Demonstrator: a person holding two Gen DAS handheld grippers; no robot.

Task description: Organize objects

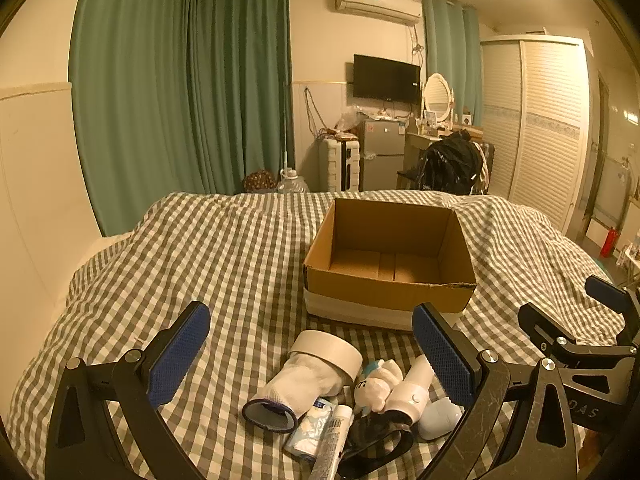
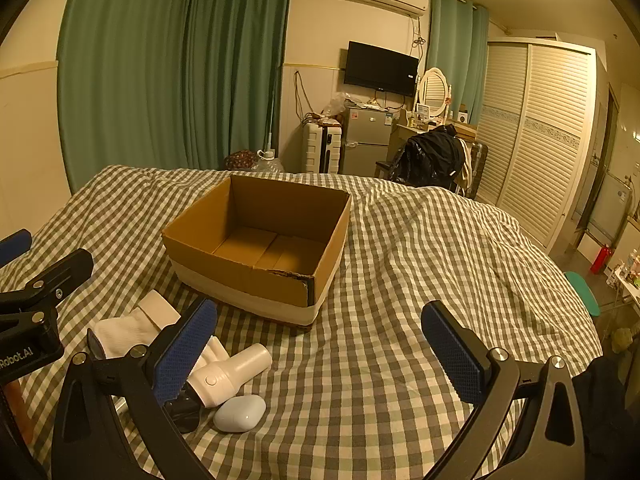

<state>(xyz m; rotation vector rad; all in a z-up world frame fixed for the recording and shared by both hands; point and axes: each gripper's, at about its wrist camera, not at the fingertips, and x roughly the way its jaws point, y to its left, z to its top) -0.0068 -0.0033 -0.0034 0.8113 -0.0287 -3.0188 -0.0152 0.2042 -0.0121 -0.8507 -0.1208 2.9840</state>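
Note:
An open, empty cardboard box (image 1: 390, 276) stands on the checked bedspread; it also shows in the right wrist view (image 2: 256, 268). In front of it lies a pile: a roll of tape (image 1: 332, 350), a white sock (image 1: 296, 388), a small plush toy (image 1: 378, 384), a white handheld device (image 1: 412, 390), a pale blue case (image 1: 440, 418), a tube (image 1: 334, 440), a tissue pack (image 1: 310, 430) and a black object (image 1: 376, 440). My left gripper (image 1: 312, 348) is open above the pile, holding nothing. My right gripper (image 2: 320, 348) is open and empty, to the right of the device (image 2: 232, 372) and case (image 2: 240, 412).
The bed (image 1: 224, 248) fills the foreground, with bare spread left of the box and to the right (image 2: 440, 256). Beyond it are green curtains (image 1: 180, 80), a small fridge (image 1: 382, 152), a chair with dark clothes (image 1: 452, 164) and a louvred wardrobe (image 1: 536, 120).

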